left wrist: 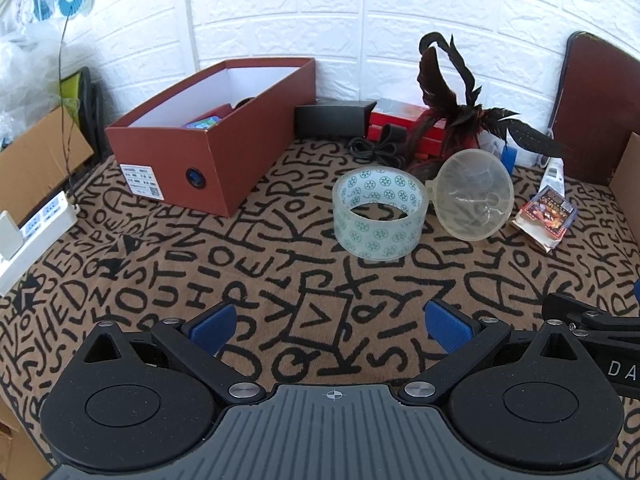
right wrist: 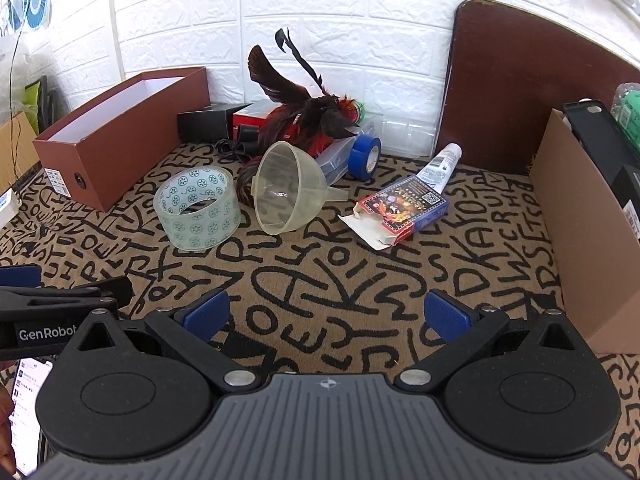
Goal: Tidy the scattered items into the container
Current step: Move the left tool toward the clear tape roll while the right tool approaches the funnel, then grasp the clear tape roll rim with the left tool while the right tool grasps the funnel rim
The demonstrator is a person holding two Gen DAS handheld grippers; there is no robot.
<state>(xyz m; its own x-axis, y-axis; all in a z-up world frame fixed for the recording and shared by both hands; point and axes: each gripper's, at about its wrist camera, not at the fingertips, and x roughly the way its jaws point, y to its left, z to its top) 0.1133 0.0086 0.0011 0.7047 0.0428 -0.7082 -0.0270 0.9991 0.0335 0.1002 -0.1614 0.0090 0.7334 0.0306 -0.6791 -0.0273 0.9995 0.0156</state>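
Where feathers (right wrist: 304,100) crowd funnel (right wrist: 286,188): blue tape (right wrist: 365,152).

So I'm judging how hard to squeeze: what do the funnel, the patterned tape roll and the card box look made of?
Funnel: translucent, yellowish plastic, probably thin; the cloth shows through its wall. Patterned tape roll: clear glossy film with green printed rosettes, hollow in the middle. Card box: printed, slightly glossy cardboard, with its torn white flap open and bent.

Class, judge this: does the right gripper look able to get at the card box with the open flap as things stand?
Probably yes. The right gripper stands open, and only bare patterned cloth lies between it and the card box; the translucent plastic funnel sits apart to the left.
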